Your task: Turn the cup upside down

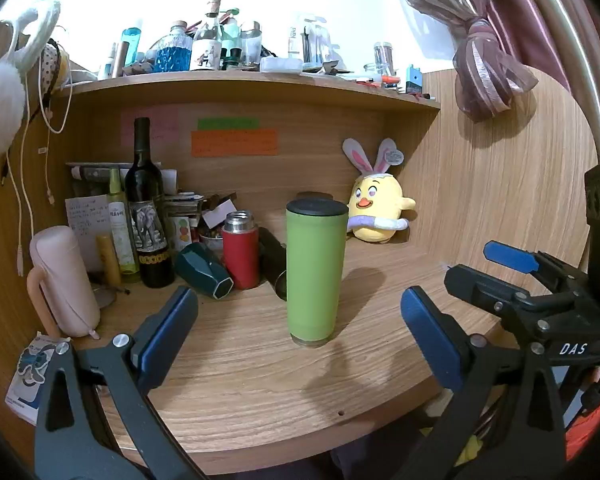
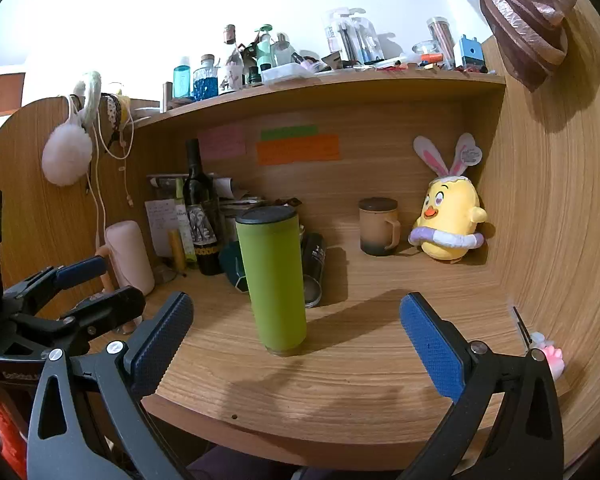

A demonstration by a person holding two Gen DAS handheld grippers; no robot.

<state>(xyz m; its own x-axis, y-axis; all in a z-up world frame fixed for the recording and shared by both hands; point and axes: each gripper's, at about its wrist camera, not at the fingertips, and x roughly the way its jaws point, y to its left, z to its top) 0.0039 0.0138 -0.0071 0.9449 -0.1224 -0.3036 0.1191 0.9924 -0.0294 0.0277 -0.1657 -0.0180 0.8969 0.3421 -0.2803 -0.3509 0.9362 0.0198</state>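
Note:
A tall green cup (image 1: 315,272) with a black end on top stands on the wooden desk (image 1: 260,380); it also shows in the right wrist view (image 2: 274,280). My left gripper (image 1: 300,332) is open and empty, its blue pads on either side of the cup but nearer to me, not touching it. My right gripper (image 2: 296,340) is open and empty, in front of the cup and a little to its right. The right gripper also shows at the right of the left wrist view (image 1: 512,264), and the left gripper at the left of the right wrist view (image 2: 84,280).
Behind the cup are a red flask (image 1: 241,252), a dark teal cup lying down (image 1: 206,274), a black can on its side (image 2: 314,268), a wine bottle (image 1: 147,208) and a pink bottle (image 1: 62,280). A brown mug (image 2: 378,226) and a yellow plush chick (image 2: 450,220) stand at the back right. A cluttered shelf (image 1: 260,80) hangs above.

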